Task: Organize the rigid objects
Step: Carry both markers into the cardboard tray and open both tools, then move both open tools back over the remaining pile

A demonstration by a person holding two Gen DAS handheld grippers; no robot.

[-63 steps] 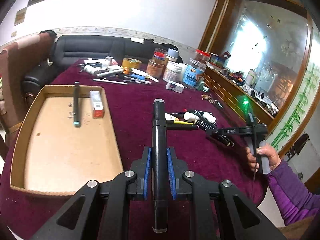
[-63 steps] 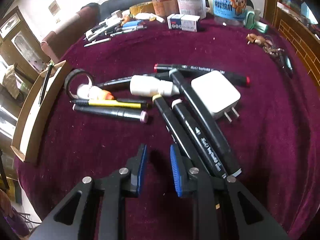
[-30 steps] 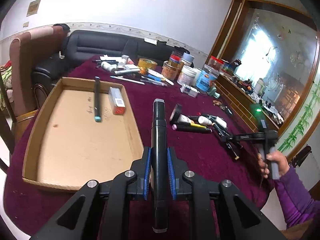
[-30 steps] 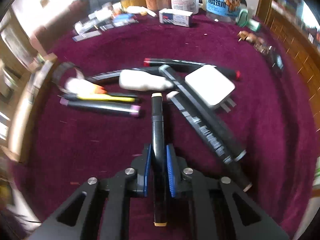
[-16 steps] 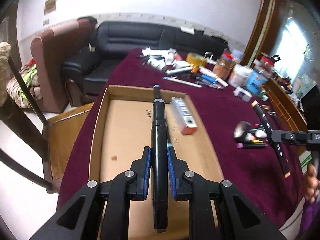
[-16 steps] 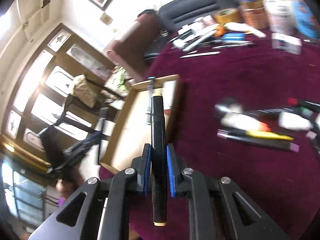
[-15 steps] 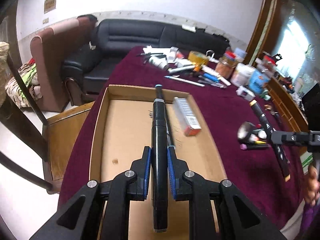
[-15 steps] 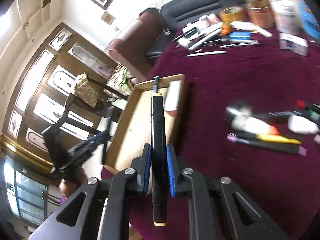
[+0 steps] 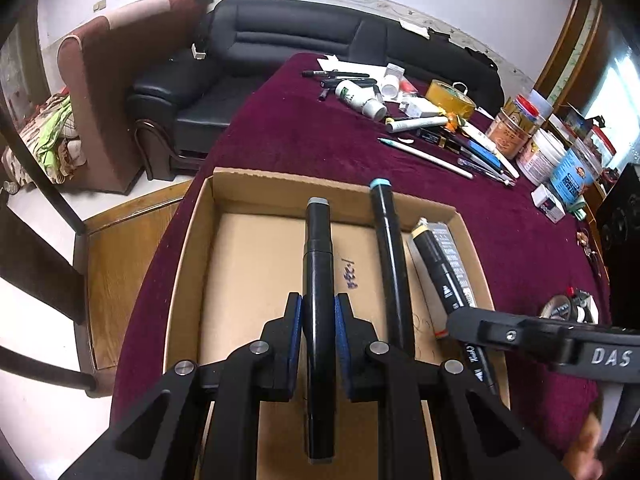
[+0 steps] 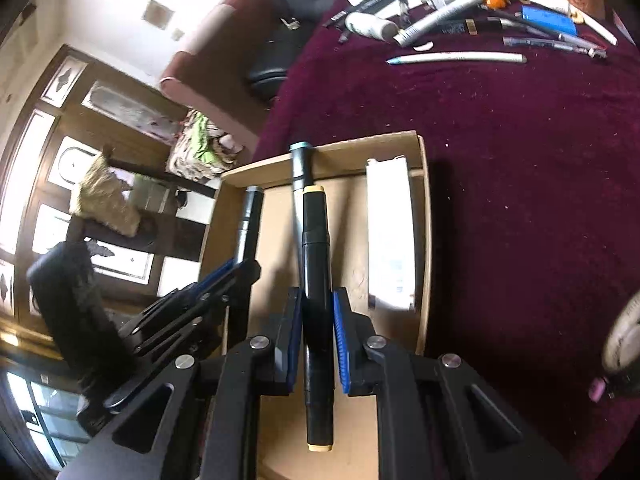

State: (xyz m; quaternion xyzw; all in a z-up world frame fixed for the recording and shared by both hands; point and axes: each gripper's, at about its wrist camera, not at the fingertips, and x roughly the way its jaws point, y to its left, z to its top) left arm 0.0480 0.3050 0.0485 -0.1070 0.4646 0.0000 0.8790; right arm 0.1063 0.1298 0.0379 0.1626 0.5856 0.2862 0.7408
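Cardboard is where both markers are bound: the shallow tray (image 9: 256, 188) sits on the bench (image 9: 320, 136) under its maroon cloth, with both grippers above it.

Farthest left, the left gripper (image 9: 318, 320) has its jaws clamped on the grey-capped marker (image 9: 318, 264), gripped around mid-barrel and running lengthwise over the bare left part of the tray floor. Whether it touches the cardboard cannot be told from the left wrist view. To set it down well, I would lower it level, parallel to the markers to its right, and let it rest on the floor before the jaws part, since a round barrel dropped from any height is likely to roll.

Next across, the teal-capped marker (image 9: 386, 256) already lies in the tray, its cap propped against the far wall. Keep the grey one just beside it without nudging it, leaving a lane for the jaws to open.

Right of that, the right gripper (image 10: 318, 320) is clamped on the cream-capped marker (image 10: 316, 264), which hangs near the teal one and above the flat white box (image 10: 390, 236) by the right wall. The gap between those two looks narrow, so that marker should probably go down straight, in line with them, and be released only once it is steady.

The two grippers are close over the tray; placing one marker at a time would likely avoid a knock. More pens and bottles wait on the cloth beyond the tray.
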